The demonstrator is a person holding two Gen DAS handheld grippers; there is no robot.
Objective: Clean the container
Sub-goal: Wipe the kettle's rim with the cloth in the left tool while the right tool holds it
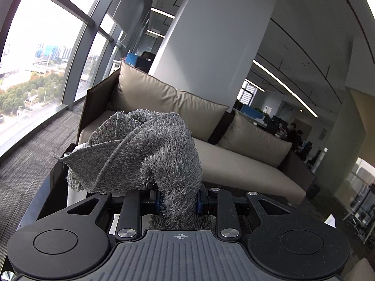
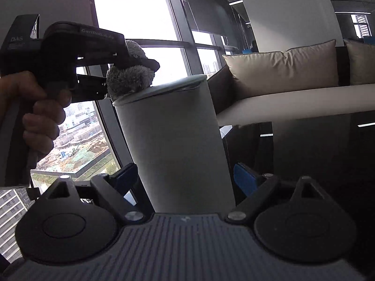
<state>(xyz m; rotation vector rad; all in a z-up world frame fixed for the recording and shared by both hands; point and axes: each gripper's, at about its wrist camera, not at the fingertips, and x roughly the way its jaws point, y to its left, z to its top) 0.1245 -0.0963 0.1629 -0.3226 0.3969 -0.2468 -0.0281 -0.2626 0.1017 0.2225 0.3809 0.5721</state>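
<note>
The left gripper point(image 1: 178, 201) had its blue pads point(image 1: 159, 203) clamped tight on a bunched-up grey fluffy cloth point(image 1: 150, 149), with most of it flopping forward and up past the fingertips. In the right wrist view you could see that same cloth point(image 2: 130, 78) sitting right on the top rim of the container, pressed at the left edge of the opening, with a hand point(image 2: 39, 114) wrapped around the left gripper's handle.

The right gripper point(image 2: 185, 175) was holding the container point(image 2: 173, 135), a tall pale grey cylinder, with its blue pads point(image 2: 243, 178) spread fairly wide on either side of the lower body. The left pad looked in contact; I couldn't quite tell for the right one. The container was tipped a bit to the left.

Behind all that were a beige sofa point(image 1: 234, 164) with cushions point(image 1: 164, 98), big windows point(image 1: 37, 53) and a white column point(image 1: 211, 42).
</note>
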